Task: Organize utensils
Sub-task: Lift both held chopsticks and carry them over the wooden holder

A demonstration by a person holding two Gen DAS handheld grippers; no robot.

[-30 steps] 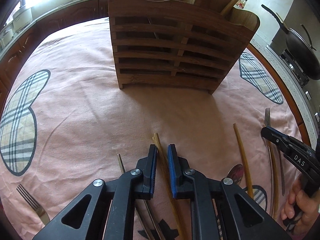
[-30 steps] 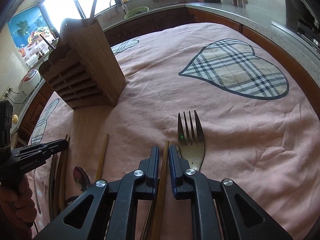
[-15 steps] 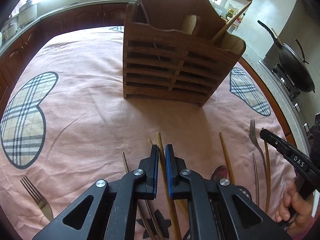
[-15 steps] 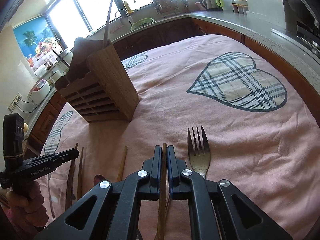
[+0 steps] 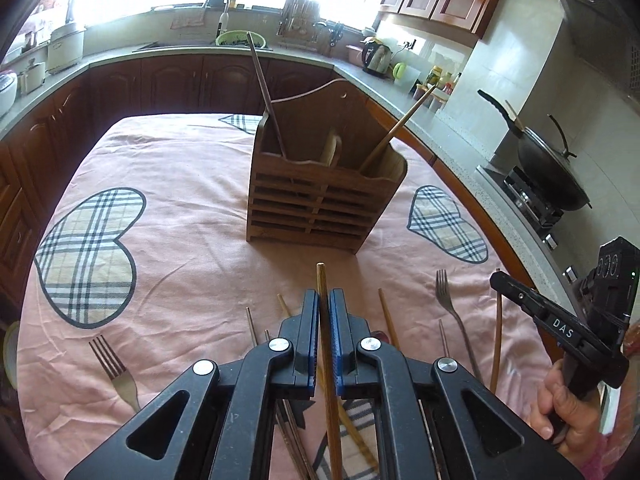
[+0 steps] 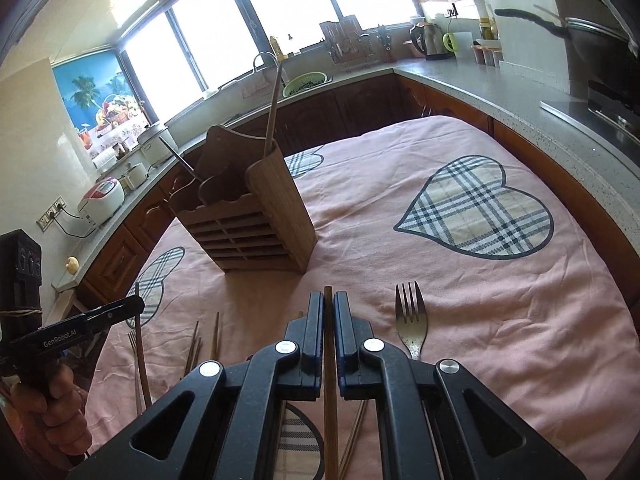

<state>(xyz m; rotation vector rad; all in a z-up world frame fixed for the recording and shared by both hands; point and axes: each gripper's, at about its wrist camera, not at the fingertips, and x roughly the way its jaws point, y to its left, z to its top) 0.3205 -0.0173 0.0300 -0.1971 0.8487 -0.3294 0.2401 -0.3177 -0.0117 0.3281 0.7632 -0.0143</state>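
My left gripper (image 5: 324,300) is closed on one wooden chopstick (image 5: 325,320) and my right gripper (image 6: 328,304) is closed on another chopstick (image 6: 329,340); each stick runs lengthwise between the pads, its tip pointing forward past them toward the wooden holder (image 5: 320,196), above the pink cloth (image 5: 180,240). I judge the job at an early stage: the holder has only a few sticks and a spoon standing in it. Left lying on the cloth are forks (image 5: 116,368), more chopsticks (image 5: 497,344) and other pieces near me.
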